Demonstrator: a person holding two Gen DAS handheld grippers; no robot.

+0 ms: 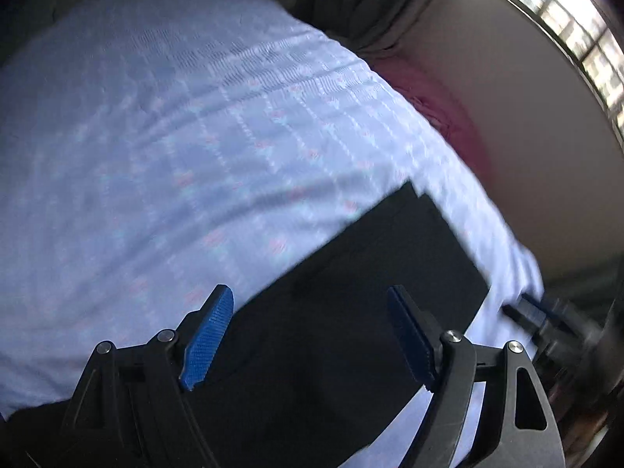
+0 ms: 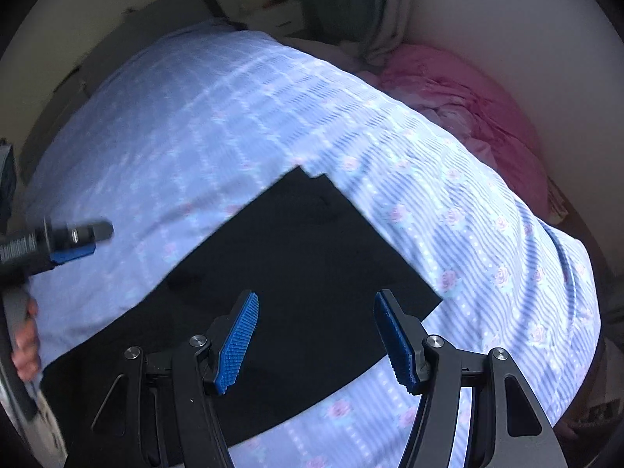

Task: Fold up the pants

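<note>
- Blue floral bedsheet (image 2: 448, 210) covers the bed; the black pants (image 2: 296, 257) lie flat on it, folded into a long strip.
- Left gripper (image 1: 310, 337) and right gripper (image 2: 316, 337) both gape, grasping nothing.
- Risk: a pad dragging low could snag the top layer and undo the fold.
- Pinching the sheet along with the pants would bunch both.

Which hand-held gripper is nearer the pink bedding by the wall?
Right. The right hand-held gripper hangs open over the black pants, on the pink bedding side; the left hand-held gripper is off the pants' opposite edge.
</note>
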